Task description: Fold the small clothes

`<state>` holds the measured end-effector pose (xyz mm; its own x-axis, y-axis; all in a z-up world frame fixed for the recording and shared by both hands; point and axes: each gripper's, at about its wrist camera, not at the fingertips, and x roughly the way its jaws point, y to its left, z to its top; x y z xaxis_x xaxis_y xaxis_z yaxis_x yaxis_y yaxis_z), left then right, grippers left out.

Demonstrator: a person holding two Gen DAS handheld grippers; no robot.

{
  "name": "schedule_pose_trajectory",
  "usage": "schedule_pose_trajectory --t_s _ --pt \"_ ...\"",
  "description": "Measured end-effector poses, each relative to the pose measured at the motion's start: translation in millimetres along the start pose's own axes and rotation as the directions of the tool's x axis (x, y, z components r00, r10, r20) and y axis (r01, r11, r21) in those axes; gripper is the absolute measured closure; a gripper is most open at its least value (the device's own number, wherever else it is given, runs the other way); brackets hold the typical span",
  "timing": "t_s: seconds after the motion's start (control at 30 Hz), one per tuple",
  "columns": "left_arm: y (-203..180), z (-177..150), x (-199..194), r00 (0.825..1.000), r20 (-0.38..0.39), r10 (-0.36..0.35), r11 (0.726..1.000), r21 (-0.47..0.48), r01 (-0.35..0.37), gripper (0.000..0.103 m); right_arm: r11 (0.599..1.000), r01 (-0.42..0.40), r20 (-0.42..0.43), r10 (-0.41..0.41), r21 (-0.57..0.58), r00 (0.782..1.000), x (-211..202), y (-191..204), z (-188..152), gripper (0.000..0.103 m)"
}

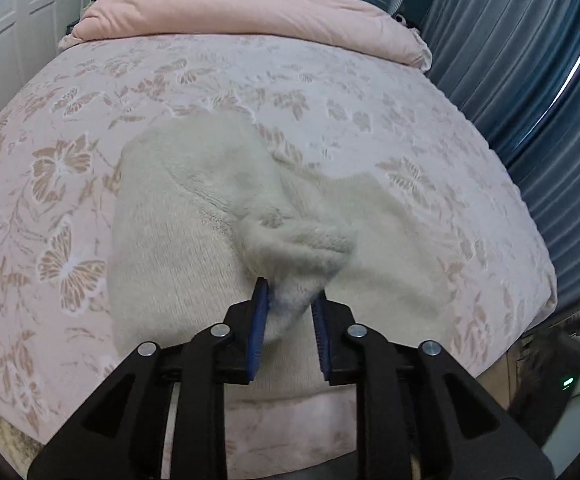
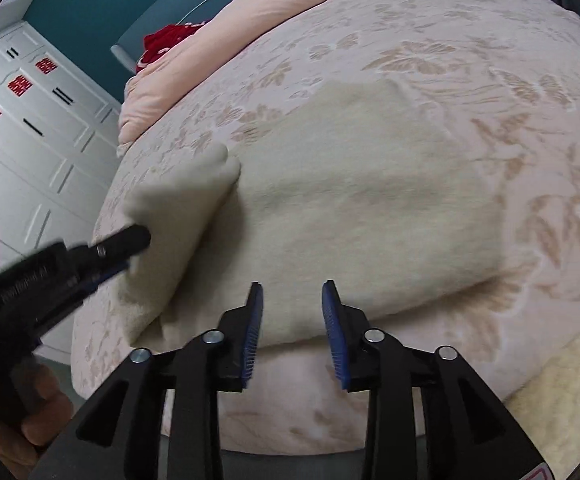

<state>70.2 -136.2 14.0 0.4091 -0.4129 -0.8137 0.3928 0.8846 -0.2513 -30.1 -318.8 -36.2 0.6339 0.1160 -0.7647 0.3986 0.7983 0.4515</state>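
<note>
Lying on the bed (image 1: 90, 120), the sweater (image 1: 162, 240) is judged soft, light, floppy; best gripped at hems or cuffs. Left gripper (image 1: 290, 292) jaws are clamped on a sleeve; right gripper (image 2: 291, 292) jaws are apart, empty. A hand (image 2: 42, 412) is shown only in the right view.

Right gripper (image 2: 291, 292) fingers (image 2: 254, 320) parted, empty, above the cream sweater (image 2: 369, 200).

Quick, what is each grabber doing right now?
Left gripper: closed on a fold of the cream sweater.
Right gripper: open, holding nothing.
</note>
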Motion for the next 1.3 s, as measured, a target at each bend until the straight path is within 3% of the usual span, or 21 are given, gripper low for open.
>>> schedule_pose_trajectory --t_s 0.03,0.1,0.17,0.3,0.43,0.57,0.6,0.63,0.7,0.77,0.87,0.97,1.03,1.1,1.13,1.2,1.3 --pt "-1 -12 0 1.0 -0.007 -0.011 1.0 0.005 0.011 0.063 1.0 0.014 0.02 -0.014 -0.003 1.0 -8 -2 1 0.049" --pt "0 -33 -8 1.0 0.001 -0.005 0.999 0.034 0.004 0.024 1.0 0.001 0.038 -0.001 -0.008 0.999 -17 -1 6 0.037" --pt "6 -53 -17 0.998 0.03 0.052 0.995 0.079 -0.055 0.015 0.998 -0.058 0.022 0.058 -0.003 0.998 -14 6 13 0.027" --pt "37 -70 -15 0.982 0.003 0.187 0.978 0.096 -0.186 0.015 0.986 -0.166 -0.067 0.168 0.021 0.984 18 39 25 0.02" --pt "65 -62 -20 0.985 0.007 0.171 0.985 -0.025 -0.171 0.014 0.991 -0.13 -0.097 0.129 -0.006 0.987 48 78 34 0.02" --pt "65 -57 5 0.969 -0.03 0.246 0.969 0.031 -0.245 0.014 0.995 -0.096 -0.139 0.096 0.006 0.986 79 101 44 0.019" --pt "68 -58 9 0.966 -0.029 0.257 0.966 0.026 -0.256 0.018 0.997 -0.081 -0.144 0.079 -0.003 0.986 87 105 45 0.022" --pt "70 -57 13 0.967 -0.032 0.253 0.967 0.014 -0.253 0.025 0.997 -0.062 -0.153 0.055 -0.037 0.987 93 110 46 0.046" --pt "80 -55 24 0.971 -0.083 0.225 0.973 -0.031 -0.228 0.059 0.991 -0.064 -0.161 0.044 -0.12 0.986 94 123 50 0.084" --pt "90 -54 28 0.975 -0.127 0.18 0.976 -0.098 -0.193 0.082 0.974 -0.161 -0.066 0.152 -0.161 0.986 57 135 60 0.086" --pt "92 -53 18 0.985 -0.114 0.13 0.982 -0.121 -0.143 0.091 0.943 -0.274 0.07 0.291 -0.191 0.954 -14 135 73 0.087" --pt "75 -51 1 0.995 -0.059 0.079 0.994 -0.07 -0.083 0.092 0.967 -0.187 0.175 0.217 -0.174 0.96 -48 95 73 0.087" --pt "59 -49 2 0.997 -0.059 0.056 0.997 -0.04 -0.059 0.092 0.992 -0.056 0.149 0.072 -0.11 0.986 -29 45 66 0.087" --pt "46 -52 15 0.994 -0.088 0.062 0.998 -0.008 -0.063 0.093 0.999 0.044 0.014 -0.044 0.018 0.999 16 -18 51 0.087" --pt "41 -55 24 0.991 -0.11 0.072 0.997 0.005 -0.071 0.093 0.996 0.058 -0.032 -0.056 0.069 0.998 30 -40 42 0.087" --pt "33 -62 36 0.987 -0.138 0.077 0.997 0.015 -0.076 0.092 0.988 -0.031 -0.016 0.033 0.154 0.999 30 -60 29 0.087" --pt "24 -67 37 0.984 -0.127 0.123 0.992 0.058 -0.116 0.092 0.988 -0.055 0.0 0.055 0.143 0.998 23 -45 36 0.087"
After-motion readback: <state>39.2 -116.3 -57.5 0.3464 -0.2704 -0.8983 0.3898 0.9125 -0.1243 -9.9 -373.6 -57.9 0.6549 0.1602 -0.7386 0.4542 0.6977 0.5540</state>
